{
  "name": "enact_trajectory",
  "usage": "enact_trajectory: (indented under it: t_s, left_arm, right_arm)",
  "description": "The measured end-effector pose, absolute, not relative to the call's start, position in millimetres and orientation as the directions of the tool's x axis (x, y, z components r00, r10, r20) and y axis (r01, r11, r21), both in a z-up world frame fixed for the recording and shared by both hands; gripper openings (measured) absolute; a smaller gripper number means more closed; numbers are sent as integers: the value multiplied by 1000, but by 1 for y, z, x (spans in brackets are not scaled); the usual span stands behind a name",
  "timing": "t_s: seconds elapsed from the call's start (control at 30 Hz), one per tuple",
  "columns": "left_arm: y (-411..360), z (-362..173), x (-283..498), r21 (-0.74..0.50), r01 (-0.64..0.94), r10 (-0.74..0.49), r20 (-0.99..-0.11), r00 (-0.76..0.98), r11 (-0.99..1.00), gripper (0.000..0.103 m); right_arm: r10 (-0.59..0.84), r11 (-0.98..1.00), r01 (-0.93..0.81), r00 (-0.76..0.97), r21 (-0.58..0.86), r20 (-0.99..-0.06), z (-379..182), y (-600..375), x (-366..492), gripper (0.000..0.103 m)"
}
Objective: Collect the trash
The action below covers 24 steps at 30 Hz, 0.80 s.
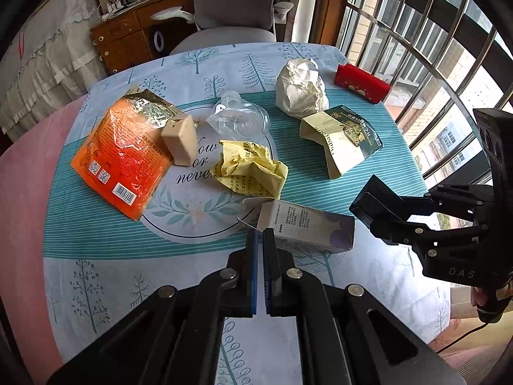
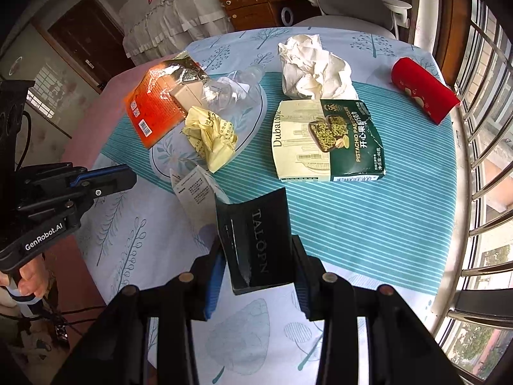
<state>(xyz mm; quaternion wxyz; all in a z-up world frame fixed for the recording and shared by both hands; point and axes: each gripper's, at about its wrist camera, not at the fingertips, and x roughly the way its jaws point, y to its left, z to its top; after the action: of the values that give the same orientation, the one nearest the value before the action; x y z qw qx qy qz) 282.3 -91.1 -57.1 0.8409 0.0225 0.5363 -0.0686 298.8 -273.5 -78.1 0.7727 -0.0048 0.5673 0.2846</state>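
Right wrist: 1 black box (image 2: 256, 240), 2 crumpled papers (image 2: 210, 138).

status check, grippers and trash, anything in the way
Left gripper shut, empty, beside the white carton. Right gripper clamped on black Talopn box. Seven other pieces on the table. Nothing blocking.

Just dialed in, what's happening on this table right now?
A person is clearing trash with two handheld grippers. The right gripper is clamped on a black box. The left gripper is shut and empty, beside a small white carton. An orange bag, crumpled yellow paper and a chocolate box lie on the table.
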Motion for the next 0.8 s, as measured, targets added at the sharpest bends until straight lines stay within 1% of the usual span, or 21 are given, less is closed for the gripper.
enact_trajectory:
  t_s: [0.27,0.6,0.8]
  left_arm:
    - [-80,-47,274,-84,116,-127,-889,440,990,1]
    - [-49,-44,254,-208,61,-214,-874,436,976,1]
    - [-37,-46,250,-257,37,-249,-874,418,966,1]
  right_arm:
    - [451,836,-435,201,333,-870,-76,-272,297,39]
    - [472,836,-417,218,356,-854,-74,-271,288,39]
    - [488,835,-403,224,376,-844,-75,-270,279,39]
